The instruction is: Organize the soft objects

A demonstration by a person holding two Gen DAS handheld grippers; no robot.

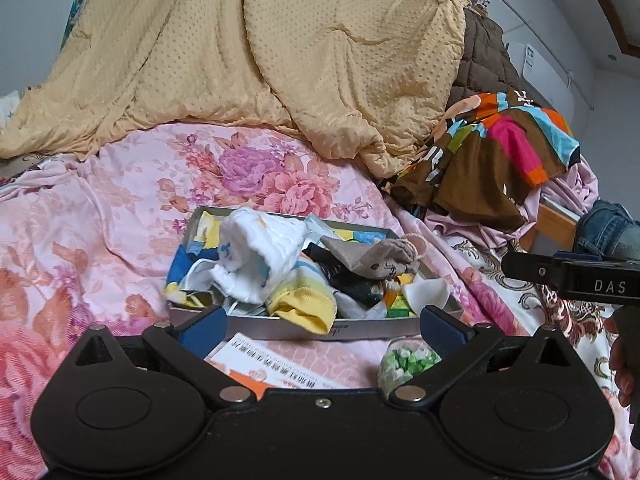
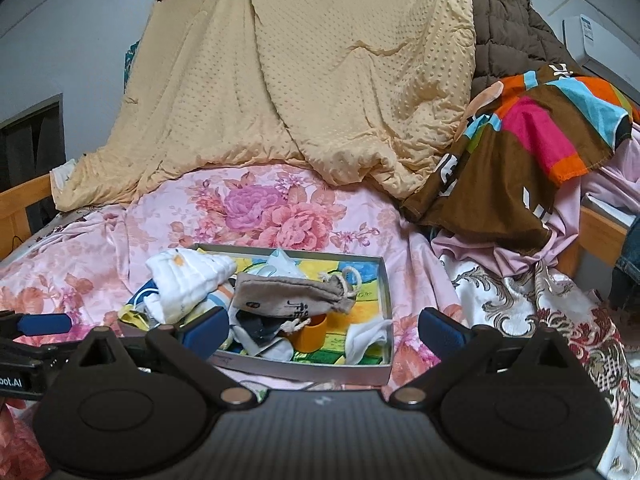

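A shallow grey tray (image 1: 280, 326) sits on the bed's pink floral sheet (image 1: 100, 208), heaped with soft things: a white quilted cloth (image 1: 260, 248), a grey drawstring pouch (image 1: 376, 258), a yellow sock (image 1: 308, 306) and a white cup-shaped pad (image 1: 426, 292). In the right wrist view an orange cup (image 2: 310, 334) stands under the pouch. A printed leaflet (image 1: 256, 360) and what may be a bag of green-and-white pieces (image 1: 404, 358) lie just in front of the tray. A beige dotted blanket (image 1: 260, 48) and a multicoloured garment (image 1: 500, 148) are piled behind.

The left gripper (image 1: 320, 324) hovers at the tray's near wall, fingers spread wide, holding nothing. The right gripper (image 2: 322, 326) hovers over the tray's near right part, likewise spread and empty.
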